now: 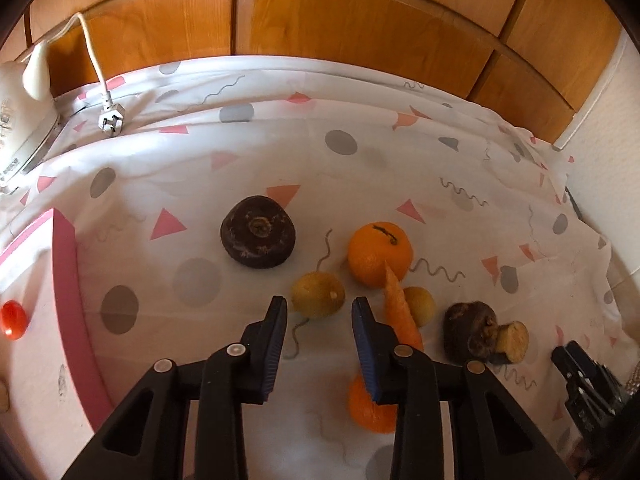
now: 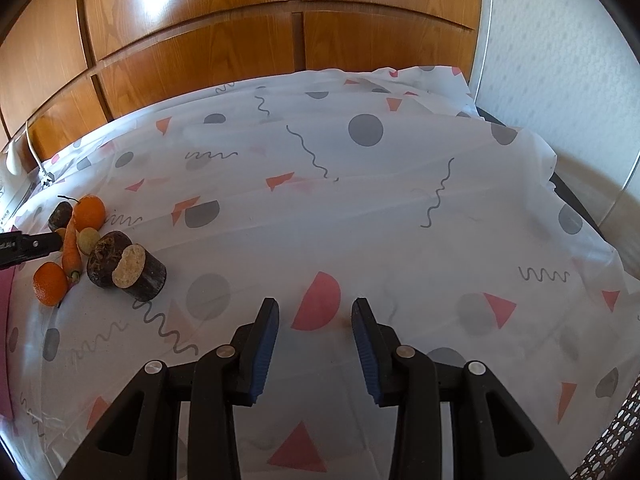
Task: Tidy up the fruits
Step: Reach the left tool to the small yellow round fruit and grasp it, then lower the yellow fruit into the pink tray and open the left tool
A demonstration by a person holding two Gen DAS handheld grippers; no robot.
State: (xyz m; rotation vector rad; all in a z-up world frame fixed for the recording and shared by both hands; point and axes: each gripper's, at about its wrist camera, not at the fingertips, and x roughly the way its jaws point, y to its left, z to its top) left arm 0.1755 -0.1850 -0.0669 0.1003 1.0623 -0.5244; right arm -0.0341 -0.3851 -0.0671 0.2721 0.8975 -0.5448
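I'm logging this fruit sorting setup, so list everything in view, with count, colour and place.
oranges: 2, orange, one mid-cloth, one partly hidden under the left gripper's finger
carrot: 1, orange, tip against the far orange
small round fruits: 2, yellowish, either side of the carrot
dark chunks: 2, dark brown, one left of the oranges, one right with a pale cut end
tray: 1, pink-rimmed, left edge
small red item: 1, red, in the tray
cloth: 1, white, patterned, underneath everything
plug: 1, white, far left
cabinet doors: several, wooden, behind
left gripper: 1, black, open, empty
right gripper: 1, black, open, over bare cloth
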